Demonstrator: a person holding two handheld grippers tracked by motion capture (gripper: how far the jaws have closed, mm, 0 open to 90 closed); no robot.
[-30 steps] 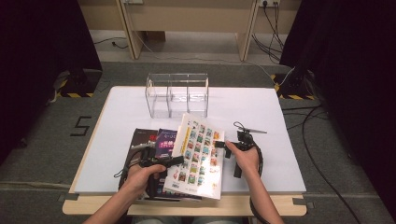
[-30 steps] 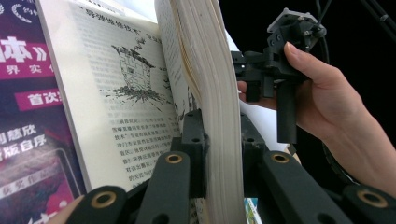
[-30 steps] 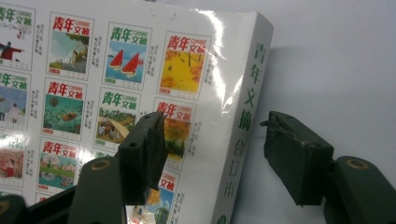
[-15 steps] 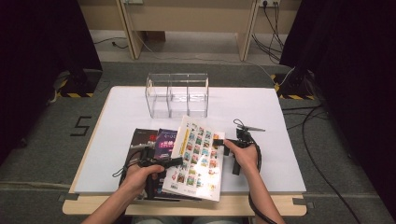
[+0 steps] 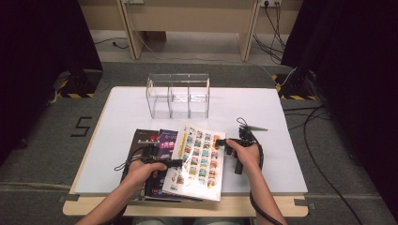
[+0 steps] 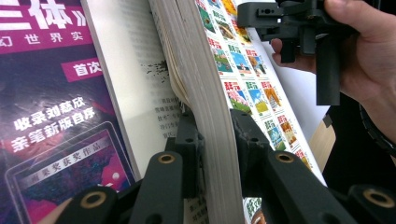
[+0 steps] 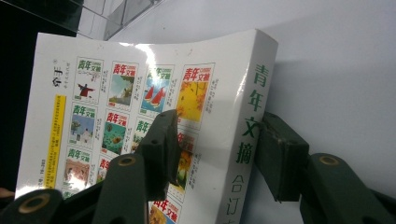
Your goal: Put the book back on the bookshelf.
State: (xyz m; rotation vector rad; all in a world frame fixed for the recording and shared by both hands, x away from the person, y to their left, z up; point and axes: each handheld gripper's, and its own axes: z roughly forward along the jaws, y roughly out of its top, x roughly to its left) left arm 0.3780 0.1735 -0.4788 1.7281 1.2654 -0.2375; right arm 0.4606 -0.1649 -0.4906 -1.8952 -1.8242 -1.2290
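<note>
A thick white book [image 5: 199,157] with rows of small coloured pictures on its cover lies tilted, its left edge raised. My left gripper [image 5: 180,163] is shut on its page block [image 6: 205,93]; the jaws have just been opening a little and the pads still touch the pages. My right gripper [image 5: 220,142] straddles the green-lettered spine [image 7: 250,121], one jaw over the cover [image 7: 140,84], the other against the spine. Its jaws have just been closing and stand open with the book between them. Under the white book lies a purple book [image 6: 46,116].
A clear acrylic box [image 5: 178,96] with three compartments stands at the back of the white table [image 5: 263,117]. A dark book [image 5: 143,138] lies left of the purple book [image 5: 165,138]. The other hand and its gripper [image 6: 289,23] show beyond the pages.
</note>
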